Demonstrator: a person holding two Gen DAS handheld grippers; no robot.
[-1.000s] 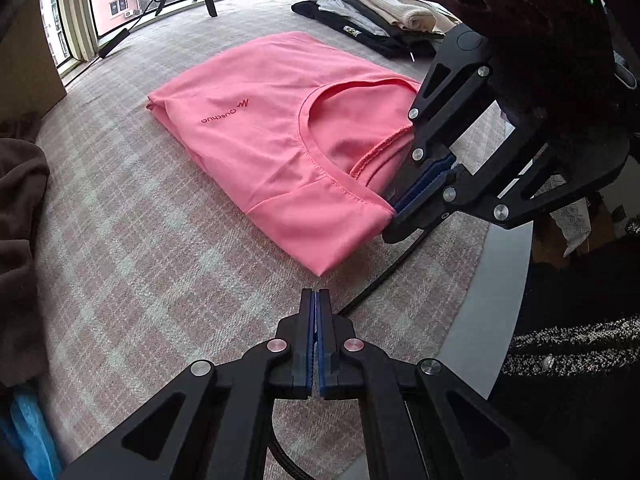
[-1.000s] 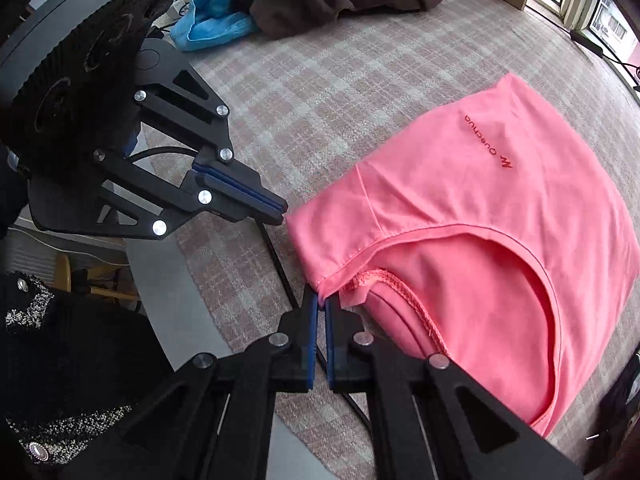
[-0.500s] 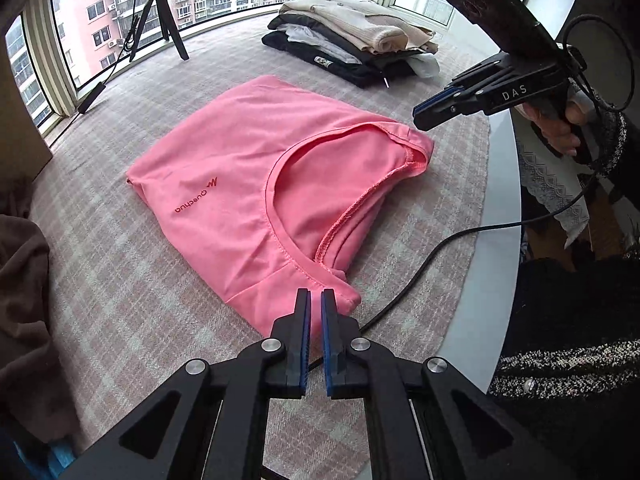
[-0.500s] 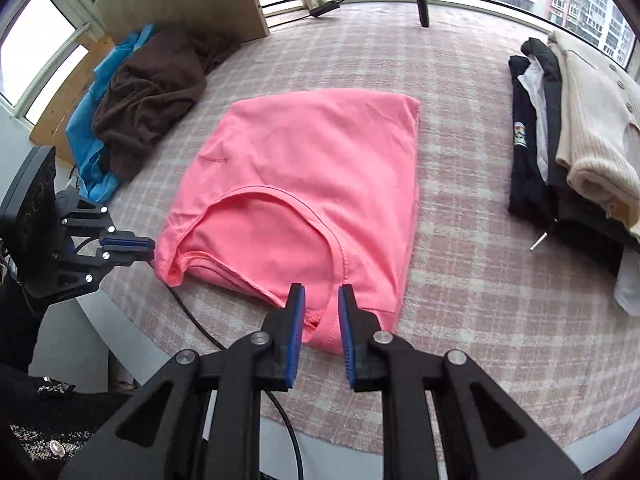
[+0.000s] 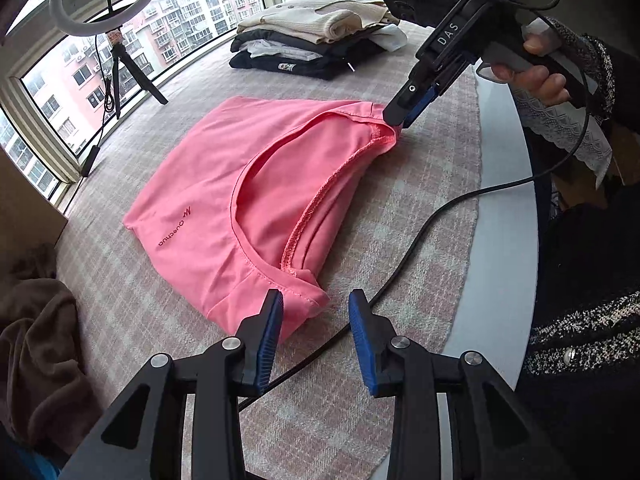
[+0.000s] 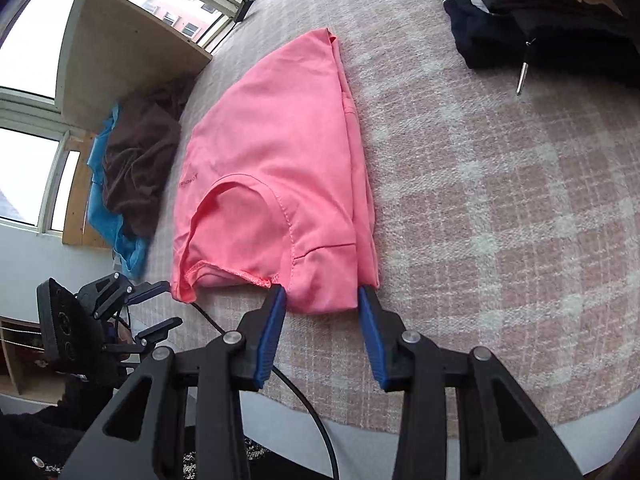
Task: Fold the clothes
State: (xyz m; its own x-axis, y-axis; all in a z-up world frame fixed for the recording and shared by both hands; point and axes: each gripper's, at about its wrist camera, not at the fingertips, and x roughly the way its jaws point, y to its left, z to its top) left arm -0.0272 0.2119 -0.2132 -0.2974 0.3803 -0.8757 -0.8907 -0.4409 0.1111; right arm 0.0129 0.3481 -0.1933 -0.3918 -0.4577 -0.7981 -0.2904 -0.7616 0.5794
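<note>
Pink folded T-shirt (image 5: 240, 200) of thin fabric lies flat on the checked pink-and-white cloth (image 5: 400, 208) covering the counter. Left tool (image 5: 316, 316) and right tool (image 6: 322, 306) are each opening, a near shirt corner between their spread blue pads. Farther away sits a stack of folded clothes (image 5: 316, 44).

Both cameras ride on hand-held grippers and look steeply down along their own black fingers at the tabletop covered in a pink-and-white checked cloth (image 5: 420, 200), close above its near edge. The left wrist view sits at the left near corner of the folded coral-pink T-shirt (image 5: 248, 184) and faces far and right, toward the stack of folded dark and cream clothes (image 5: 316, 40) and the window. The right wrist view sits at the shirt's right near corner and faces far and left, toward the crumpled brown garment (image 6: 140, 160). Both views share the shirt (image 6: 272, 168), and each shows the other gripper.
</note>
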